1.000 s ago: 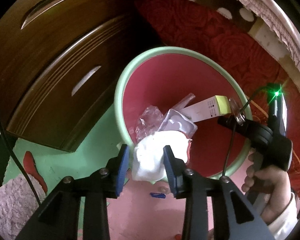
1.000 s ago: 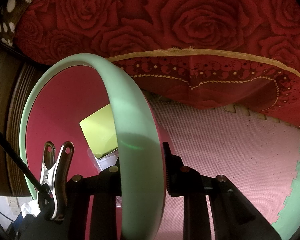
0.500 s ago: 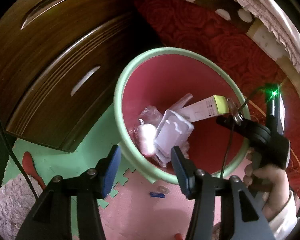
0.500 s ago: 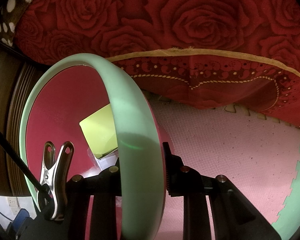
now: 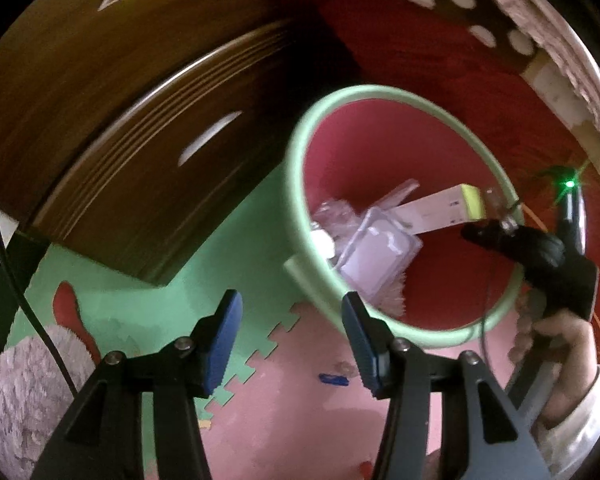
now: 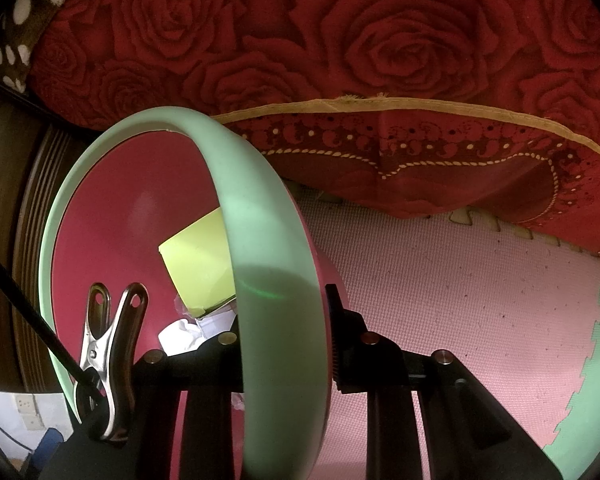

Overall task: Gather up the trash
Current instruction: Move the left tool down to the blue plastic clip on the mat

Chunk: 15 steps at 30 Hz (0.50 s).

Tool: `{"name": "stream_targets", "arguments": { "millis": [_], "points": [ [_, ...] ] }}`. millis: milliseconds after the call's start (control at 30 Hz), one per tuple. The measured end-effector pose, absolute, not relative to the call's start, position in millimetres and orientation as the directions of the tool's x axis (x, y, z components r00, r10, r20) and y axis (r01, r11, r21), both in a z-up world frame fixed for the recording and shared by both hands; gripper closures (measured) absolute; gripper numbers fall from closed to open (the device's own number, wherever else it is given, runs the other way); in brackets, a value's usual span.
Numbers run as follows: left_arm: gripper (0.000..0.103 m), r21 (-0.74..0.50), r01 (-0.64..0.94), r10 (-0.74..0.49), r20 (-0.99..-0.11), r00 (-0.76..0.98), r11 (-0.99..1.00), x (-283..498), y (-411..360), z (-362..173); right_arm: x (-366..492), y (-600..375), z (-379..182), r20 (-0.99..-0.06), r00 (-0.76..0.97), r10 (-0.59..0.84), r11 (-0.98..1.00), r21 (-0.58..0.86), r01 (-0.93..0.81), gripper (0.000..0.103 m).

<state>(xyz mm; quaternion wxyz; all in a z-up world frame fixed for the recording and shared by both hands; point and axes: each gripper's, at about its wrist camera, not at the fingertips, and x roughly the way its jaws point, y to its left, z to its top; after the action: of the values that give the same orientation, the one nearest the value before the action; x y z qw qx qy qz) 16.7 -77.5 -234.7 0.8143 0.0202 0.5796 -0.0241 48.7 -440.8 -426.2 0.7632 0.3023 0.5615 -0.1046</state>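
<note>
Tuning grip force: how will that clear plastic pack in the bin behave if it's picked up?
The clear plastic pack looks thin and see-through, so probably light and easily dented. Its glossy faces may slip between pads. It leans on other trash inside the bin, so it will likely shift when nudged.

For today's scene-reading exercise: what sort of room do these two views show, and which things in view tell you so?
Probably a bedroom at home. A rose-patterned red bedspread hangs over pink and green foam floor mats, a dark wooden drawer unit stands alongside, and a small waste bin sits on the floor.
</note>
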Motion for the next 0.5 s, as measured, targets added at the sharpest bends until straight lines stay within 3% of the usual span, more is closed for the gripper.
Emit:
{"name": "stream_targets", "arguments": {
  "millis": [500],
  "points": [
    [0.049,0.095,-0.001,0.092,-0.973,0.213,0.996,-15,-37,-302,48,-441,-427,-0.920,0.348,0.180,0.794,0.345,0.500,0.078]
  ]
}}
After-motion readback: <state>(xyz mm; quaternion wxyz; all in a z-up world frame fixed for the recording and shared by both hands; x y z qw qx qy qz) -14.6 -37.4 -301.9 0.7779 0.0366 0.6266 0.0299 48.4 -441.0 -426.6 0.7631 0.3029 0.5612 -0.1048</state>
